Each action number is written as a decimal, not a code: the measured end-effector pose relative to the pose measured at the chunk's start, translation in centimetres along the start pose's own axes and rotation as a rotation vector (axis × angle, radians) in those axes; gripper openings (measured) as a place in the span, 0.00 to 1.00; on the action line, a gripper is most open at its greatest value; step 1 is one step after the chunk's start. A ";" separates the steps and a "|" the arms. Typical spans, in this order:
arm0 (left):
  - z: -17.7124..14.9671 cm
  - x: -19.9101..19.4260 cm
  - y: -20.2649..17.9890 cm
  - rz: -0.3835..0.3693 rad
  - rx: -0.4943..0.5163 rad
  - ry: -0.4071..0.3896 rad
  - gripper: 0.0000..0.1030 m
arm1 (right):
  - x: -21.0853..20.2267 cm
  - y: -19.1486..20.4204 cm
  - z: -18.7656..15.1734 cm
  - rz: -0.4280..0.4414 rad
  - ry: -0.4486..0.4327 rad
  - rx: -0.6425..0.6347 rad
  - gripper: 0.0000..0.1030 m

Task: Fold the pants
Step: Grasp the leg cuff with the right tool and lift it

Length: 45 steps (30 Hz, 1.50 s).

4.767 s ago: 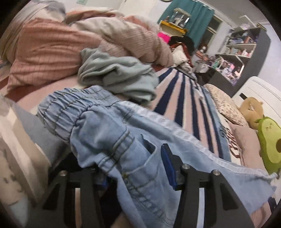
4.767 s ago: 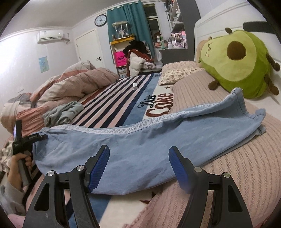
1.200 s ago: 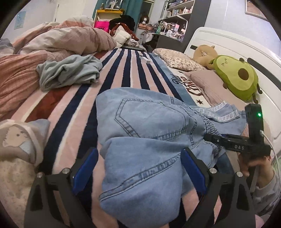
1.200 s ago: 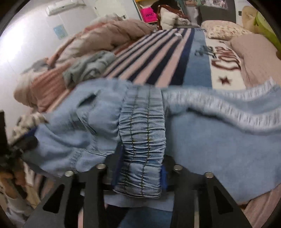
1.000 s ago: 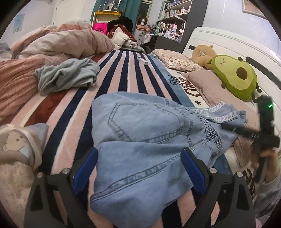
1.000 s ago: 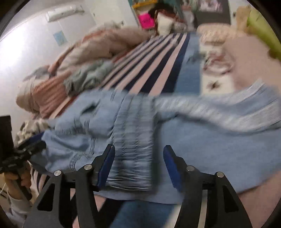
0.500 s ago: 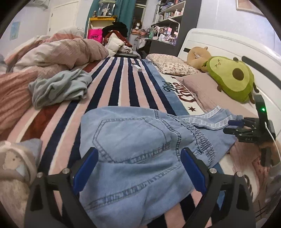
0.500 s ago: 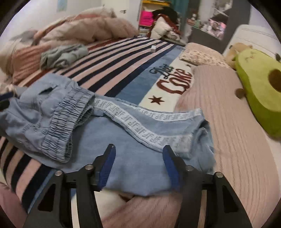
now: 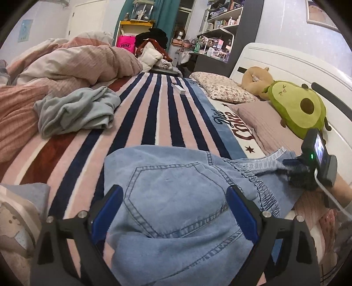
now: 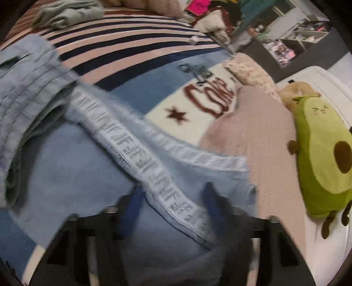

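The pants [image 9: 176, 198] lie part-folded on the bed [image 9: 154, 114], waist end over legs. Left tongs [image 9: 173, 211] are spread, gripping nothing. Right tongs [image 10: 173, 202] are spread around the hem trim. Likely next: pinch hem, fold toward waistband.

White headboard [image 9: 275, 63], dark shelving [image 9: 222, 33], teal curtain [image 9: 164, 13].

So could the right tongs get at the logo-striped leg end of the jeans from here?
Probably yes. The right tongs are open, with the logo stripe of the jeans running between their fingers and nothing lying over it. The image is blurred, so contact is unclear.
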<state>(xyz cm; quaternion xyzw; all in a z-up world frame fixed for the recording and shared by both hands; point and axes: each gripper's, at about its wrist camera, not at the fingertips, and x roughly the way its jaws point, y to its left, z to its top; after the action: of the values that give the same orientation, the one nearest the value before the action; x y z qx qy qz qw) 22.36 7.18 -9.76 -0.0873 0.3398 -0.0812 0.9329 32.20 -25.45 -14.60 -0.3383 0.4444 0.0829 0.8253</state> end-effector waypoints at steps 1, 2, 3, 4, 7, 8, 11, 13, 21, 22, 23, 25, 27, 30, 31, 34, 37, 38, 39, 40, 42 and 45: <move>0.0 -0.1 0.0 -0.001 0.003 0.000 0.90 | 0.0 -0.6 0.3 0.022 0.002 0.023 0.10; -0.1 -0.2 0.0 -0.001 0.007 -0.001 0.90 | 0.0 -1.0 0.7 0.026 0.000 0.035 0.08; -0.1 -0.4 0.1 0.000 0.011 -0.004 0.90 | -0.3 -1.2 1.0 0.017 -0.016 0.045 0.07; -0.1 -0.5 0.1 0.001 0.012 -0.005 0.90 | -0.7 -1.6 1.5 0.012 -0.042 0.060 0.06; -0.1 -0.6 0.5 0.001 0.010 -0.011 0.90 | -0.9 -2.1 2.9 0.026 -0.060 0.081 0.06; -0.1 -0.6 0.6 0.003 0.008 -0.012 0.90 | -0.5 -2.3 3.5 0.036 -0.055 0.082 0.07; 0.0 -0.3 0.9 0.015 0.007 -0.017 0.90 | 1.4 -3.5 4.3 0.048 -0.005 0.121 0.34; -0.1 -0.2 1.0 0.021 0.007 -0.018 0.90 | 2.6 -4.2 4.4 0.017 0.019 0.130 0.44; -0.1 -1.5 1.0 0.019 0.000 -0.040 0.90 | -3.3 -7.1 1.2 -0.024 -0.078 0.275 0.62; -0.1 -1.8 0.9 0.019 0.001 -0.045 0.90 | -3.9 -7.5 0.7 -0.008 -0.080 0.291 0.65; -0.1 -2.2 0.8 0.016 0.001 -0.051 0.90 | -4.4 -8.1 -0.1 0.026 -0.075 0.323 0.67; -0.1 -2.6 0.7 0.005 0.000 -0.058 0.90 | -5.2 -9.1 -1.6 0.109 -0.054 0.397 0.67; -0.2 -2.8 0.5 -0.001 -0.001 -0.060 0.90 | -5.2 -9.3 -2.9 0.166 -0.030 0.426 0.67; -0.3 -2.9 0.4 -0.004 -0.004 -0.057 0.90 | -4.4 -8.4 -4.7 0.308 0.000 0.455 0.67; -0.3 -2.9 0.3 -0.007 -0.005 -0.056 0.90 | -4.3 -7.9 -5.1 0.319 0.001 0.454 0.66; -0.4 -2.9 0.3 -0.008 -0.008 -0.055 0.90 | -4.4 -6.0 -4.7 0.236 -0.024 0.394 0.35; -0.5 -3.1 0.3 -0.006 -0.005 -0.056 0.90 | -3.6 -5.7 -4.2 0.284 -0.009 0.433 0.07; -0.5 -3.2 0.4 -0.004 -0.004 -0.057 0.90 | -3.6 -5.4 -4.0 0.261 -0.018 0.416 0.06; -0.6 -3.3 0.5 -0.002 -0.005 -0.058 0.90 | -3.8 -5.1 -3.7 0.243 -0.033 0.404 0.06; -0.7 -3.5 0.6 -0.001 -0.008 -0.059 0.90 | -4.4 -5.1 -3.6 0.260 -0.061 0.421 0.06; -0.7 -3.9 1.0 -0.004 -0.016 -0.065 0.90 | -5.4 -5.3 -3.0 0.289 -0.107 0.448 0.05; -0.8 -5.0 1.5 -0.008 -0.020 -0.087 0.90 | -8.3 -4.9 -1.5 0.333 -0.217 0.472 0.05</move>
<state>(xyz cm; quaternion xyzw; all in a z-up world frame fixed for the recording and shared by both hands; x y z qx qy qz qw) 18.20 9.65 -7.53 -0.1013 0.2993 -0.0779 0.9456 28.44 -28.74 -6.22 -0.0488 0.4099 0.1472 0.8989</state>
